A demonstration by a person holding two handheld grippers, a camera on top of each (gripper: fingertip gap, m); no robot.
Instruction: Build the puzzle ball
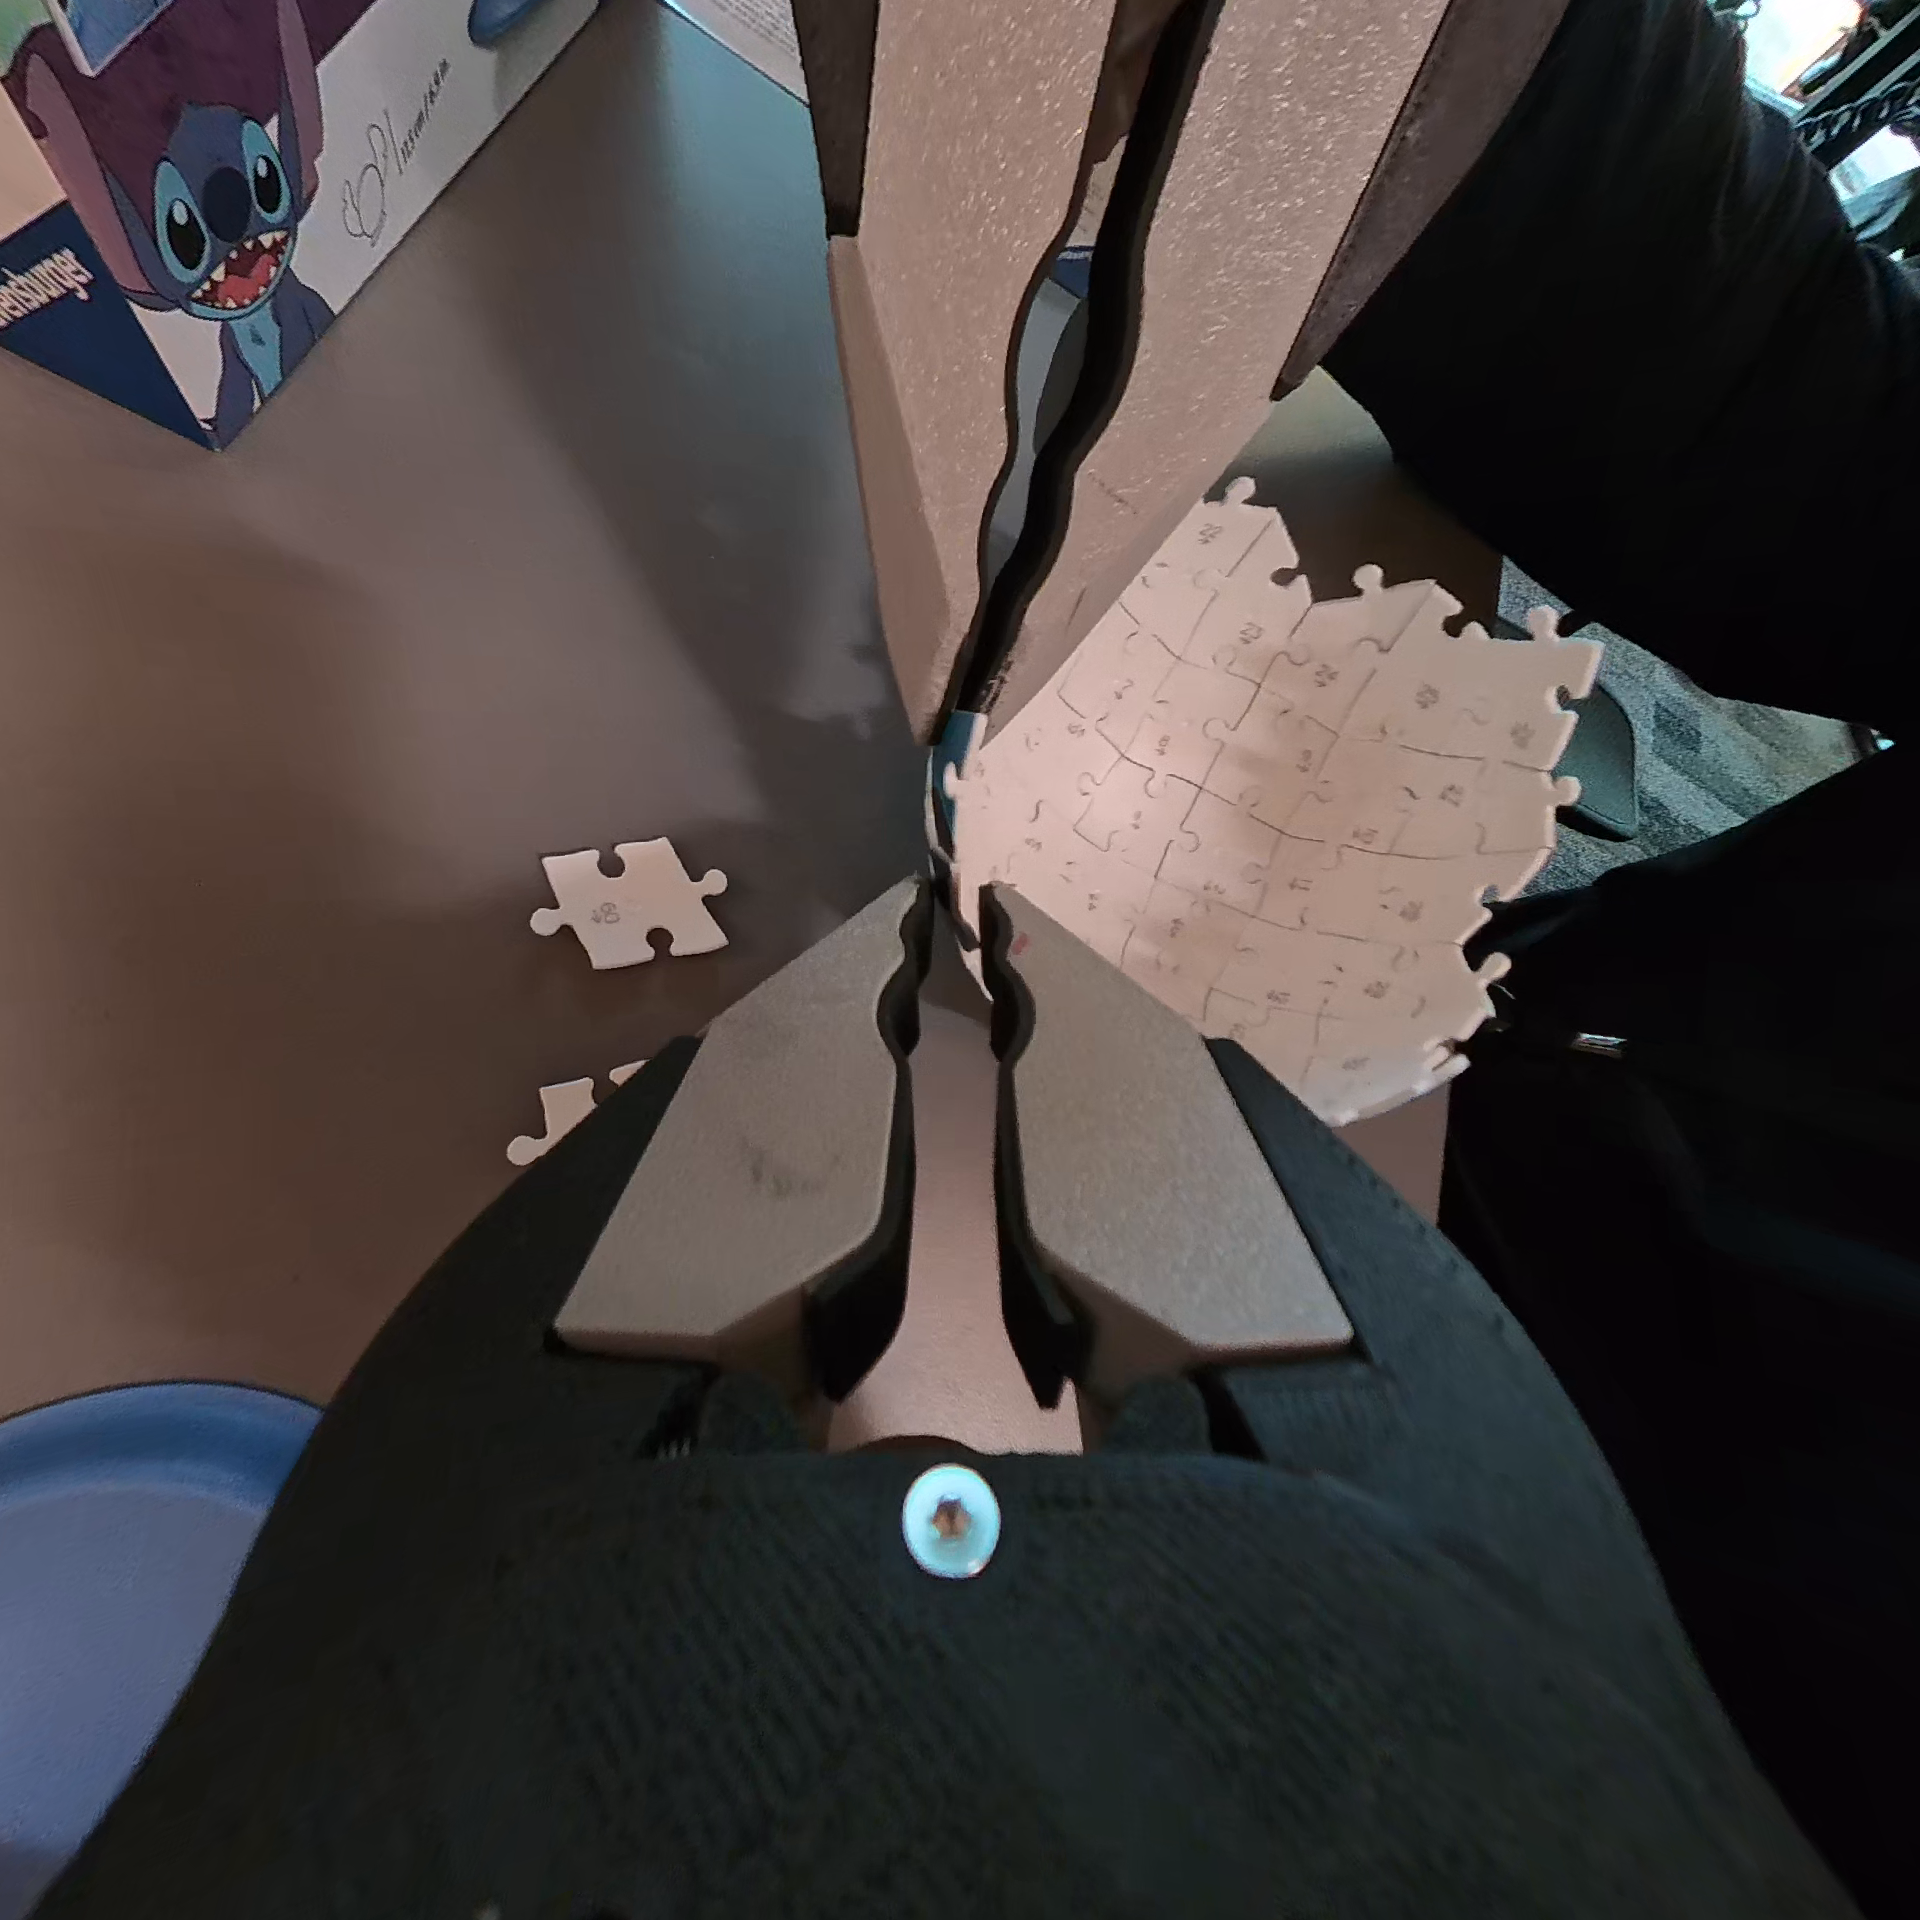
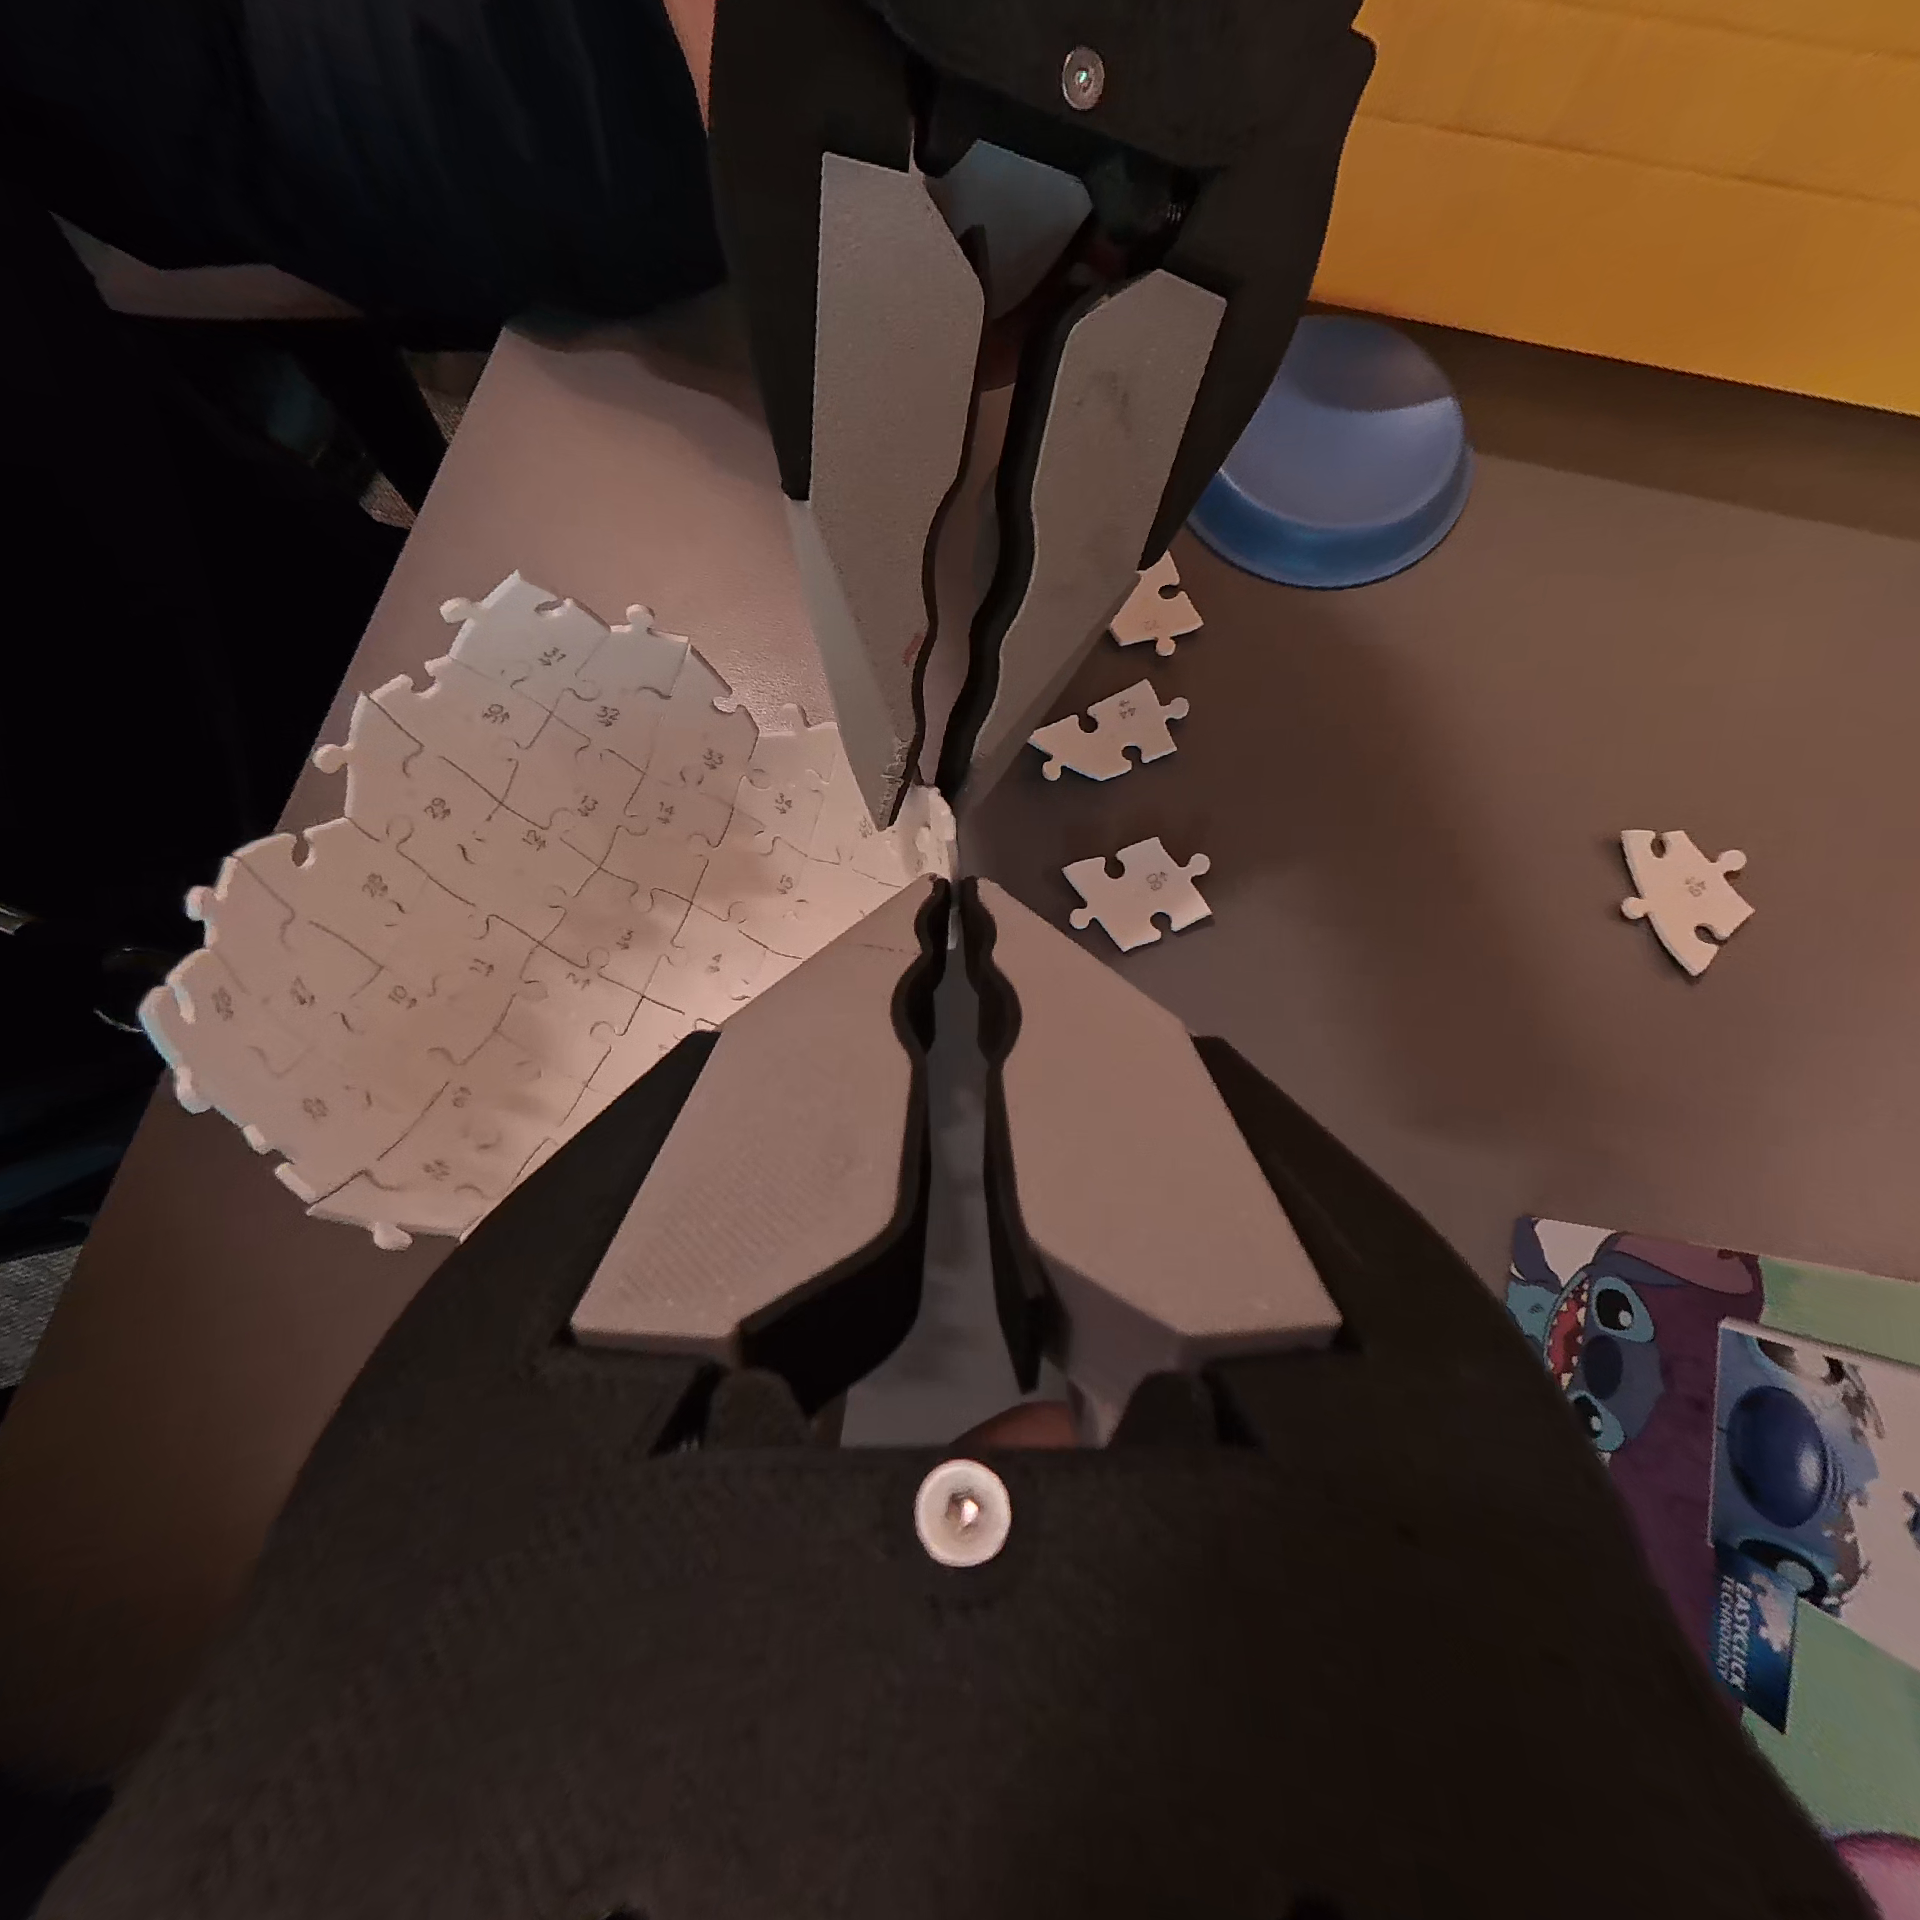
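The partly built puzzle ball (image 1: pixel 1247 810) is a curved shell of joined white pieces, its numbered inner side facing me, held above the table's near edge. It also shows in the right wrist view (image 2: pixel 468 935). My left gripper (image 1: pixel 953 899) is shut on the shell's edge. My right gripper (image 2: pixel 956 891) is shut on the same edge, tip to tip with the left gripper (image 2: pixel 925 805). In the left wrist view the right gripper (image 1: pixel 940 727) comes down from the top. Loose white pieces (image 2: pixel 1138 894) (image 2: pixel 1117 727) (image 1: pixel 629 904) lie on the table beside the tips.
A blue bowl (image 2: pixel 1340 457) stands behind the loose pieces. One piece (image 2: pixel 1683 894) lies apart to the right. The puzzle box (image 1: pixel 208 229) with a blue cartoon figure stands on the dark table (image 1: pixel 364 623). A person's dark sleeve (image 1: pixel 1662 416) is close by the shell. The grippers are tip to tip, or close to it.
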